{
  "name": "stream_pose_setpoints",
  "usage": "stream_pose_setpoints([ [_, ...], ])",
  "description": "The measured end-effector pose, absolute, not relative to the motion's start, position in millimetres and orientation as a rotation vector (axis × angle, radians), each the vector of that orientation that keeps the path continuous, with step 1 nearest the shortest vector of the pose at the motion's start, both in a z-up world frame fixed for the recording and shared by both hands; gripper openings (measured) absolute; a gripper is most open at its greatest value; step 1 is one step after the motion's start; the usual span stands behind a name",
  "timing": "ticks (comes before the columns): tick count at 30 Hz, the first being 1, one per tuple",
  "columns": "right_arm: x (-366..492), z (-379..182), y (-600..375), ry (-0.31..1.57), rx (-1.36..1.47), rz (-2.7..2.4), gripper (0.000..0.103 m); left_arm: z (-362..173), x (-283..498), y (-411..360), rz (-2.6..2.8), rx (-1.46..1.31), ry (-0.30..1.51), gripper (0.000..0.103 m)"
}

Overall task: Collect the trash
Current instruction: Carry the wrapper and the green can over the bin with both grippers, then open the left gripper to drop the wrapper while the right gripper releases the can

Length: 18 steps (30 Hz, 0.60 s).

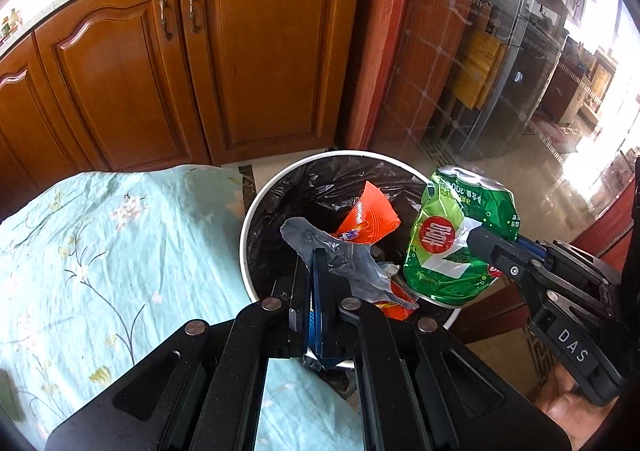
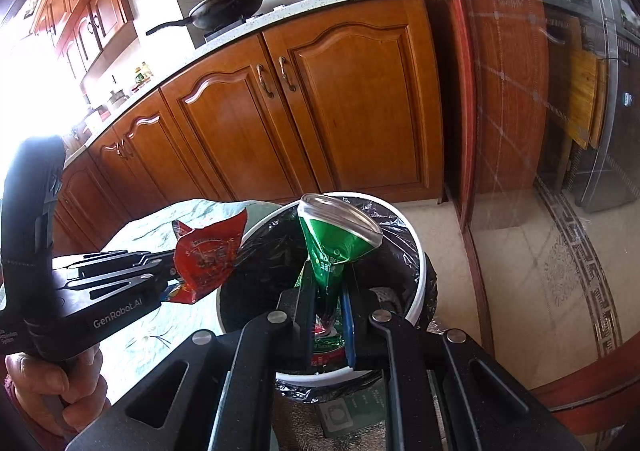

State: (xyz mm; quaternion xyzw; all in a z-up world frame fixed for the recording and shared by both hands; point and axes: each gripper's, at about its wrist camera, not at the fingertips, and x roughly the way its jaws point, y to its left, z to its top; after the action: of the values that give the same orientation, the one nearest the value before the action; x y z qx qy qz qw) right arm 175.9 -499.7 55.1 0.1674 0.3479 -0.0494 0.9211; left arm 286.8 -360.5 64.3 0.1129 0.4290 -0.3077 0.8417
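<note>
Trash items held over lined bin beside cloth-covered table.
Bin (image 1: 256, 207), white rim, black liner, right of floral tablecloth (image 1: 100, 251); crushed green can (image 1: 452, 243) clamped in right gripper (image 2: 328, 295) above bin; red wrapper (image 2: 208, 255) pinched in left gripper (image 1: 312, 271) over near-left rim.

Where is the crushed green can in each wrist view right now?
Left wrist: crushed green can right of centre, clamped by the right gripper, over the bin's right rim.
Right wrist: green can centre, above the bin.
Shared landmark: white-rimmed bin with black liner.
</note>
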Motion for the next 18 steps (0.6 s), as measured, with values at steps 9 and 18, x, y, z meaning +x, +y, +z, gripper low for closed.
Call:
stream_pose_setpoints([
  [9, 190.9, 41.2, -507.7, 0.771, 0.338, -0.107, 0.011, 41.6, 295.0, -374.5, -0.631, 0.269, 0.962, 0.001],
  [18, 198.9, 29.7, -512.6, 0.805, 0.342, -0.105, 0.011, 29.3, 301.6, -386.6, -0.625, 0.292, 0.988, 0.001],
])
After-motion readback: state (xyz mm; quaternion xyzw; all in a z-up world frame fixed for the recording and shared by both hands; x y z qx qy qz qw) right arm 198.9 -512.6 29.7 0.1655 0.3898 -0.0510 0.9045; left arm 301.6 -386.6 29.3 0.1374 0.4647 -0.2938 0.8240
